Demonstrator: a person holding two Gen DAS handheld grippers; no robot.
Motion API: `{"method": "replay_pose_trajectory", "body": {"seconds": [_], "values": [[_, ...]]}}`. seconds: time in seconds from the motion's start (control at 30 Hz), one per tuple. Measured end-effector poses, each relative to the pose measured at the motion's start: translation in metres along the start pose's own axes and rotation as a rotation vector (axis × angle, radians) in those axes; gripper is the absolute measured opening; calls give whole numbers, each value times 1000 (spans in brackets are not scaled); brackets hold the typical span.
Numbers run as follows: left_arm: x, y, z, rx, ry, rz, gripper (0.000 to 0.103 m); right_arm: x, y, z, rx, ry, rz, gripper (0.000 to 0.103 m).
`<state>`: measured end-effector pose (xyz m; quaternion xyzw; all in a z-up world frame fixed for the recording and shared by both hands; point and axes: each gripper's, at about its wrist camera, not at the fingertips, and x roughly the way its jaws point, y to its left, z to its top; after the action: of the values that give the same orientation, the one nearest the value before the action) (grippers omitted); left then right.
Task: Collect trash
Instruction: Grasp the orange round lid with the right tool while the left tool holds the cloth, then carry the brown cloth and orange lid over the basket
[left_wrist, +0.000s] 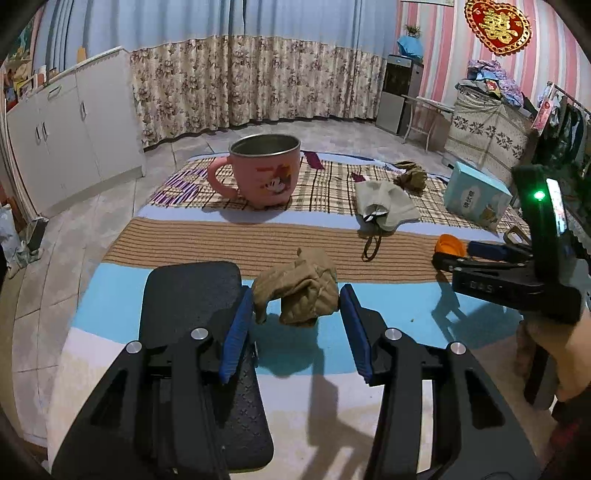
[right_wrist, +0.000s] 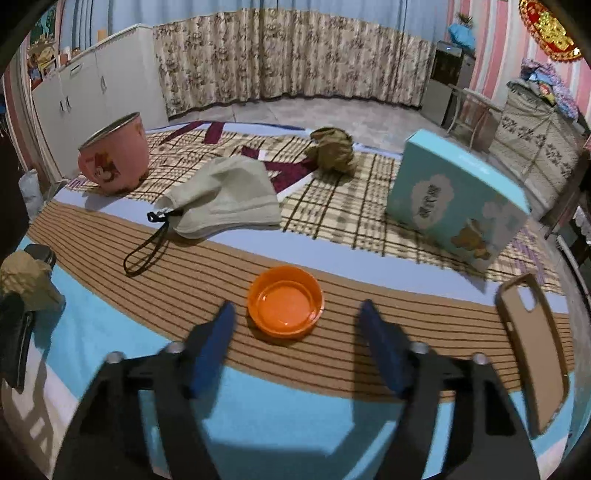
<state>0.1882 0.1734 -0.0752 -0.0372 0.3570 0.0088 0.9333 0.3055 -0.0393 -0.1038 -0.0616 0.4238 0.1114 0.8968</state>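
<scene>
A crumpled brown paper wad (left_wrist: 295, 288) sits pinched between the blue pads of my left gripper (left_wrist: 296, 291), slightly above the striped cloth, with its shadow below it. The same wad (right_wrist: 26, 277) shows at the left edge of the right wrist view. My right gripper (right_wrist: 295, 306) stands open around an orange cap (right_wrist: 284, 306) that lies mouth up on the brown stripes, with a gap on both sides. A second brown paper wad (right_wrist: 332, 149) lies far back on the plaid part. The pink mug (left_wrist: 264, 173) stands upright at the back left.
A grey-green pouch (right_wrist: 225, 199) with a black cord lies mid-table. A light-blue box (right_wrist: 454, 210) stands at the right, with a tan phone case (right_wrist: 532, 350) near the right edge. A black flat thing (left_wrist: 192, 295) lies under my left finger. White cabinets (left_wrist: 74, 122) line the left wall.
</scene>
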Motion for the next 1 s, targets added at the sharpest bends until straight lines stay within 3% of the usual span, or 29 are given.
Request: {"method": "replay_pose_trajectory", "body": {"seconds": [0.1, 0.33, 0.47, 0.7, 1.0], "values": [[-1, -1, 1, -2, 0, 7, 48, -2, 0, -1, -17, -5, 32, 39], [-6, -12, 6, 3, -4, 16, 47, -30, -17, -13, -39, -51, 16, 40], [-12, -29, 8, 33, -9, 17, 47, -60, -45, -27, -12, -86, 0, 40], [-30, -83, 16, 90, -40, -40, 47, -127, -119, -64, 67, -149, -67, 40], [-48, -174, 15, 171, -67, -139, 48, -202, -228, -114, 195, -204, -220, 40]]}}
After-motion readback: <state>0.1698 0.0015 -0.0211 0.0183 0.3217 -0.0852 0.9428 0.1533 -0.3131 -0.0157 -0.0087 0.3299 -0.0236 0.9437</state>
